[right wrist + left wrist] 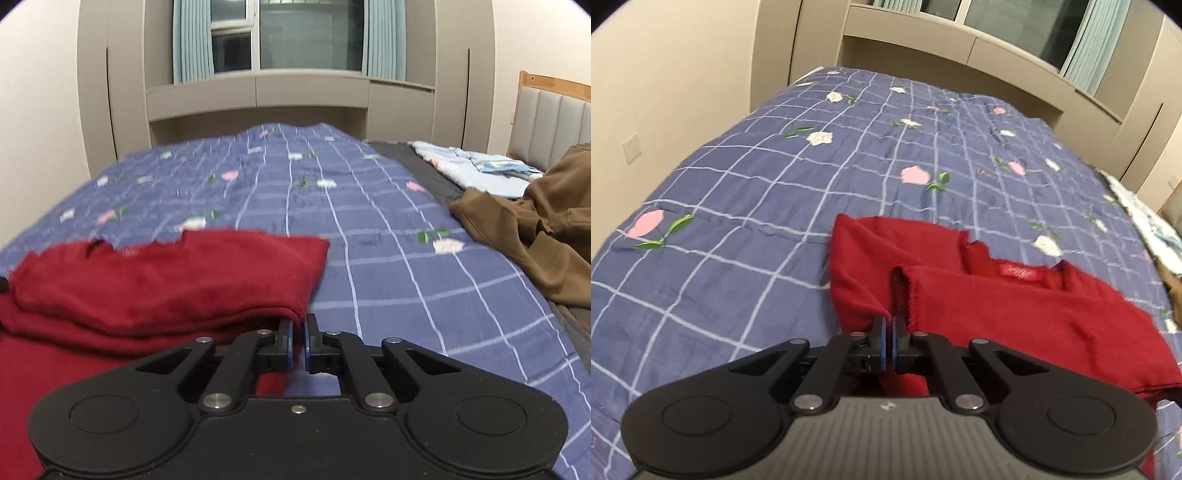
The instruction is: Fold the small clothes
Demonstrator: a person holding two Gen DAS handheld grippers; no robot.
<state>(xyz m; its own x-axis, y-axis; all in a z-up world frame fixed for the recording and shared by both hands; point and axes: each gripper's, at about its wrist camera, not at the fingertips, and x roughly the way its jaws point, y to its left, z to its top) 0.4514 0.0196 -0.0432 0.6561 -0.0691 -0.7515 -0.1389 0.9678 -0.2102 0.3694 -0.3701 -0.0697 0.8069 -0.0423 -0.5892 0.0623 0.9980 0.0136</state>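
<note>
Both grippers low at near edge of red sweater (1015, 295), spread on checked quilt (738, 192). Left gripper (888, 325) pinched shut on cloth; right gripper (299, 328) nearly closed, grip unclear. Best lifted level, carried forward together, laid edge to edge. Blurred throughout; sweater's near hem cut off.

Left gripper (888, 325) pinched closed; right gripper (299, 326) nearly closed.
</note>
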